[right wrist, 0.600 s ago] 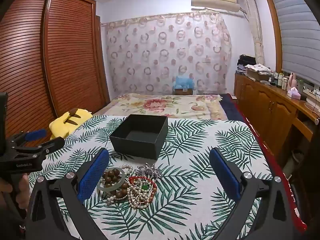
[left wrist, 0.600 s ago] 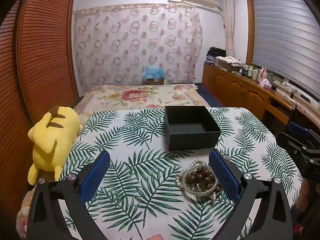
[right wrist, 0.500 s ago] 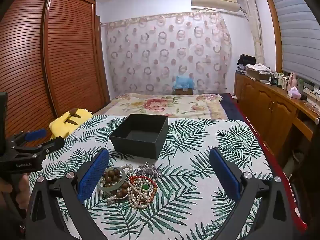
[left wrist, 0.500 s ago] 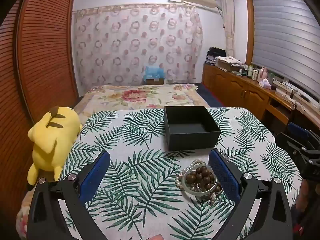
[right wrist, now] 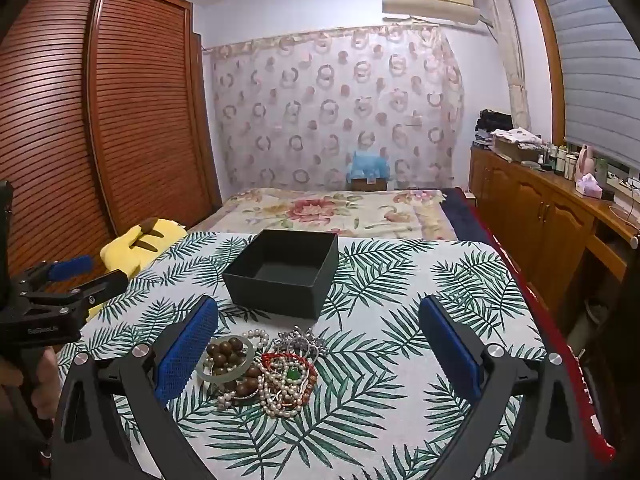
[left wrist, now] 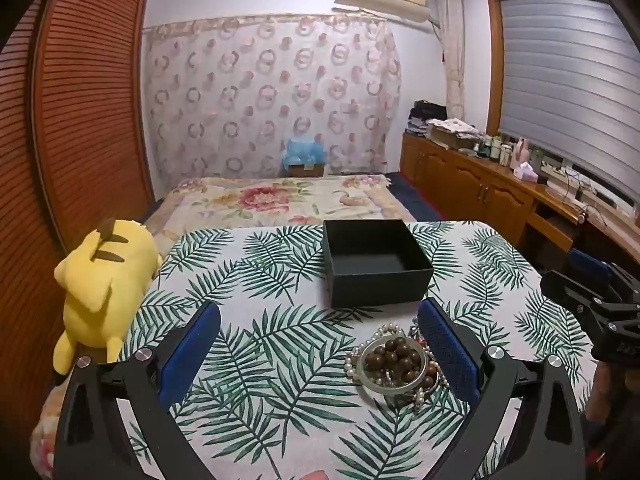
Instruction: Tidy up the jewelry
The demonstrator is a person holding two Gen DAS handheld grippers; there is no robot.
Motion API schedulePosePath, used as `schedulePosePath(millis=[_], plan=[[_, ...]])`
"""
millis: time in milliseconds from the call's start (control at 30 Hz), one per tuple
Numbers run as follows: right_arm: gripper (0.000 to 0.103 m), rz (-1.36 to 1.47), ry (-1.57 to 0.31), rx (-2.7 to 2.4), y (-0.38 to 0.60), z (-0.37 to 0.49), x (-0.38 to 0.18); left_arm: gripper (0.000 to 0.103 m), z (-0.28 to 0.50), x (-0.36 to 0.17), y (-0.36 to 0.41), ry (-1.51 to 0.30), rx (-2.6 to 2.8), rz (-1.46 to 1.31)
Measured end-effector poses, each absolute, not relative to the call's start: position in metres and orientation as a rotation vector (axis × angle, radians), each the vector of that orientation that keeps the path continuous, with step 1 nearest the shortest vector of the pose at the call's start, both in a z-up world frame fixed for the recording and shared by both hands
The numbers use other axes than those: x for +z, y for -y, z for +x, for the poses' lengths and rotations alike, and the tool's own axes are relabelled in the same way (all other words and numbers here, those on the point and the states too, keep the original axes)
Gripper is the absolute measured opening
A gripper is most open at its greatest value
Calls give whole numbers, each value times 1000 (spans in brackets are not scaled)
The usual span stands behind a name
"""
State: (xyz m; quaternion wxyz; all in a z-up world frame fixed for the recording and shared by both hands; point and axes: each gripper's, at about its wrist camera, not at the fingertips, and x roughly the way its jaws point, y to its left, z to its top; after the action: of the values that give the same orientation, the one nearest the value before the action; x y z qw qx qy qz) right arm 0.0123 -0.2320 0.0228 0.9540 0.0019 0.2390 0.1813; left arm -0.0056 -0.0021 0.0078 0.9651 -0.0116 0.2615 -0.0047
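Barely any shift since the earlier frames: both grippers in nearly the same stance, jewelry pile and box unmoved. From the left wrist: left gripper (left wrist: 320, 340) spread wide, nothing between the blue pads, hovering over the leaf-print tablecloth (left wrist: 256, 344). Jewelry pile (left wrist: 394, 362) lying just inside the right-hand finger (left wrist: 448, 352), partly hidden behind it; pale green bangle (left wrist: 390, 384) ringed round brown wooden beads (left wrist: 394, 356), pearl strands (left wrist: 360, 356) curling along the near-left edge. Black open box (left wrist: 376, 264) ahead and a little right of centre, empty, well beyond the fingertips. Yellow plush toy (left wrist: 100, 280) off to the left at the cloth's edge. Right gripper (left wrist: 600, 300) visible at the far right border, seen side-on. From the right wrist: right gripper (right wrist: 318, 340) likewise wide open, pads clear of everything. Same pile (right wrist: 264, 368) now just beside the left-hand finger (right wrist: 188, 348), touching or nearly so, cannot tell which. Shown only here: red bead string (right wrist: 286, 358), green stone (right wrist: 294, 374), silver ornate piece (right wrist: 300, 342) on the far side of the heap. Box (right wrist: 284, 272) straight ahead, slightly left of centre, beyond the pile. Left gripper (right wrist: 60, 280) at the left border, with a person's hand (right wrist: 24, 376) below it.
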Motion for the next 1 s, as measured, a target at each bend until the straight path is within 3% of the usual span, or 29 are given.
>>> schedulePosePath(millis=[1000], plan=[[101,13,-475,373,230,4,34,95,-7,12,4,-508,-13,-27]])
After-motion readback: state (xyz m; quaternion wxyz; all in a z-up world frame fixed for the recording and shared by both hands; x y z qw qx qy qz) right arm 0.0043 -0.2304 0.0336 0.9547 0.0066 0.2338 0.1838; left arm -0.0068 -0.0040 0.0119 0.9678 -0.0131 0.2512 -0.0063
